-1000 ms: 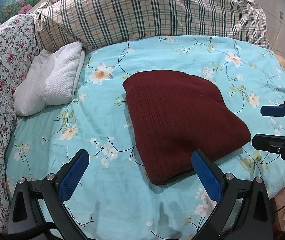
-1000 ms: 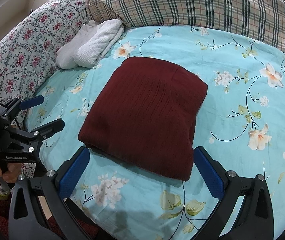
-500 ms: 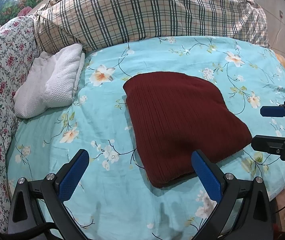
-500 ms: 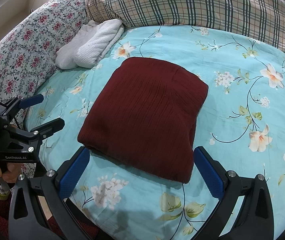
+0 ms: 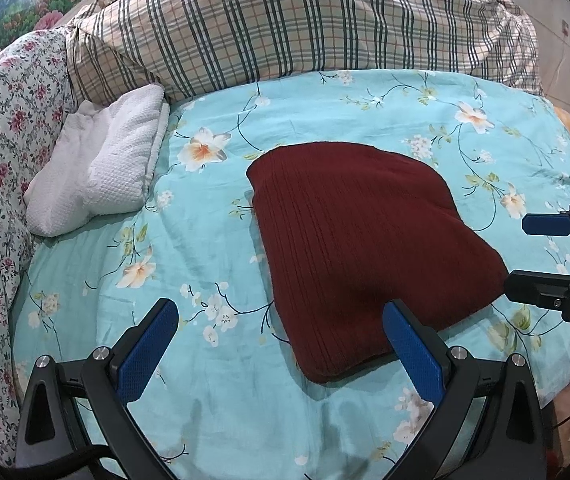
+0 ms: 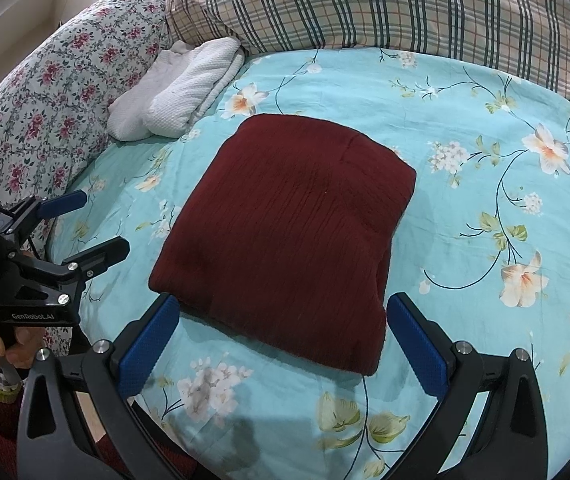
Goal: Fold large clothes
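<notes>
Left wrist view, folded maroon sweater [image 5: 365,240] on floral bedsheet [image 5: 205,240]; left claw [image 5: 281,344] released, right claw [image 6: 281,340] released

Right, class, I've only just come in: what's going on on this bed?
A person holds a gripper in each hand above a bed. A dark red knitted garment lies folded into a neat rectangle on the blue floral sheet. The left gripper and right gripper are both open and hold nothing. A folded white towel lies nearby.

Black tool [image 6: 281,336] frames, blue ribbed pads [image 6: 147,340], silver screws, GenRobot.AI lettering
</notes>
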A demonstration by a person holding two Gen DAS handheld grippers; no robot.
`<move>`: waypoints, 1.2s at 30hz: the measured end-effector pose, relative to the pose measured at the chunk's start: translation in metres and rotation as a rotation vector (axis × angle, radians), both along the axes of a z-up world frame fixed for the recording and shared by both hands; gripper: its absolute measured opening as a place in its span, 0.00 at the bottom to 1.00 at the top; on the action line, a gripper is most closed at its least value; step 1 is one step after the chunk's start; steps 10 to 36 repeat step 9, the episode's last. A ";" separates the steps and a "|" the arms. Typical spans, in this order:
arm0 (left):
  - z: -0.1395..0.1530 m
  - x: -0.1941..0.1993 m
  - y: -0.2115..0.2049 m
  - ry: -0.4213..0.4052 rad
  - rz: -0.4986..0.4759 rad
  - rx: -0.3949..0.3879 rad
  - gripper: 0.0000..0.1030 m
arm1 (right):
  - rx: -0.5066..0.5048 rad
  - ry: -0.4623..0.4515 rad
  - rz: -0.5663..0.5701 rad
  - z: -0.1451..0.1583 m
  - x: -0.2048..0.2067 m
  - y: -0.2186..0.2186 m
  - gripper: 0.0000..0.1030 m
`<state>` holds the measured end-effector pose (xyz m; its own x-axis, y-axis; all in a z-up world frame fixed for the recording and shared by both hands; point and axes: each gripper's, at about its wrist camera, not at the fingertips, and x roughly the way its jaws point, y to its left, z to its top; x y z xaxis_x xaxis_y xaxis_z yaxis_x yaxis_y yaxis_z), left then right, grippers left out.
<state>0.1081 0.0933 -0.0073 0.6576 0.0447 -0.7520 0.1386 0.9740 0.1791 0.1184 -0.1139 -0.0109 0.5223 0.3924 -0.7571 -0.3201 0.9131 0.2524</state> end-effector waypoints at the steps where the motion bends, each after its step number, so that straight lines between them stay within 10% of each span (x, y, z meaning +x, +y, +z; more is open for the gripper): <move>1: 0.000 0.001 0.000 0.001 0.001 -0.001 0.99 | 0.001 0.000 -0.002 -0.001 0.000 0.000 1.00; 36: -0.006 0.010 0.003 0.006 0.016 -0.014 0.99 | 0.015 0.007 -0.020 -0.008 0.009 -0.001 1.00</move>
